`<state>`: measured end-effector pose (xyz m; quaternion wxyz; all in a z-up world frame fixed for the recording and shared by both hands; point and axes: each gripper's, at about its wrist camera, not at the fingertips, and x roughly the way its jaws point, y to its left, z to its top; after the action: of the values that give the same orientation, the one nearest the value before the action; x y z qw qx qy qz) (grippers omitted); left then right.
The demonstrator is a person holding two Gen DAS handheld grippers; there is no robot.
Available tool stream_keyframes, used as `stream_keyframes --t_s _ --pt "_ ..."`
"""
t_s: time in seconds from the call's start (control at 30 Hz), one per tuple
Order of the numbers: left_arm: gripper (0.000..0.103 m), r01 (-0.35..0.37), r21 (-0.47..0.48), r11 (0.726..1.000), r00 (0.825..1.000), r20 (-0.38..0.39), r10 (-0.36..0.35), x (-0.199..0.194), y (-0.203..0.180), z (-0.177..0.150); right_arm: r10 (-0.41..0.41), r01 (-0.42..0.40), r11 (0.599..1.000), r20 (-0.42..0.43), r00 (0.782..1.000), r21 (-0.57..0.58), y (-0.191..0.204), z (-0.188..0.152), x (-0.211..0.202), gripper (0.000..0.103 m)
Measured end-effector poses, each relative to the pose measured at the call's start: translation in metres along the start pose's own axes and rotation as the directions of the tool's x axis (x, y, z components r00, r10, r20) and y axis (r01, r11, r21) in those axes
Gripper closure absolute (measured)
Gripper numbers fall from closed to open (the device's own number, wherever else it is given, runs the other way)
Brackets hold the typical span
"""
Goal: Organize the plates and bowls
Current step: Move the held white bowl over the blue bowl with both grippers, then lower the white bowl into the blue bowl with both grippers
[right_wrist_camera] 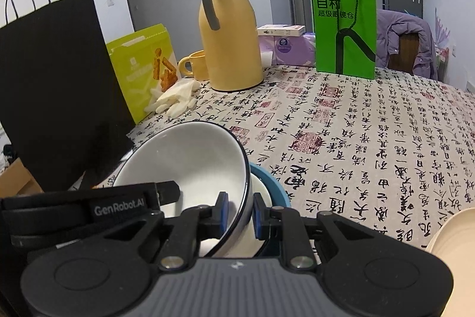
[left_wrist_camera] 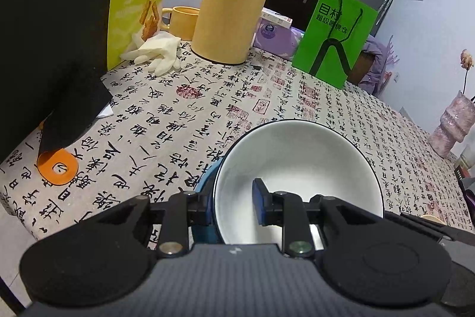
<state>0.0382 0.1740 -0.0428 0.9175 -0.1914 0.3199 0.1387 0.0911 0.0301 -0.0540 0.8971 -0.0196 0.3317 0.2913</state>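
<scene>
A white bowl point(right_wrist_camera: 190, 168) with a thin dark rim sits nearest, tilted above the patterned tablecloth point(right_wrist_camera: 356, 138); the right gripper point(right_wrist_camera: 240, 213) pinches its rim between narrow jaws, one pad inside, one outside. The left gripper point(left_wrist_camera: 228, 204) clamps the rim likewise, and a blue bowl point(right_wrist_camera: 276, 189) lies just beneath, possibly touching. It looks glazed ceramic: stiff, slick, breakable, best held at the rim. Farther back stands a yellow jug point(right_wrist_camera: 228, 37).

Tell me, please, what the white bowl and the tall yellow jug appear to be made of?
White bowl: likely glazed ceramic, given its glossy white inside and thin dark rim line. Yellow jug: matte yellow body, probably coated metal or plastic, with a grey plastic-looking handle.
</scene>
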Motion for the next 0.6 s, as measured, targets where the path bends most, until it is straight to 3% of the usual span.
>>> stream_keyframes --t_s 0.6 --pt "0.079 -0.008 0.023 1.0 1.0 0.004 0.008 0.001 -0.001 -0.003 -0.072 0.079 0.983 0.049 0.996 -0.165 0.014 -0.01 0.002 0.083"
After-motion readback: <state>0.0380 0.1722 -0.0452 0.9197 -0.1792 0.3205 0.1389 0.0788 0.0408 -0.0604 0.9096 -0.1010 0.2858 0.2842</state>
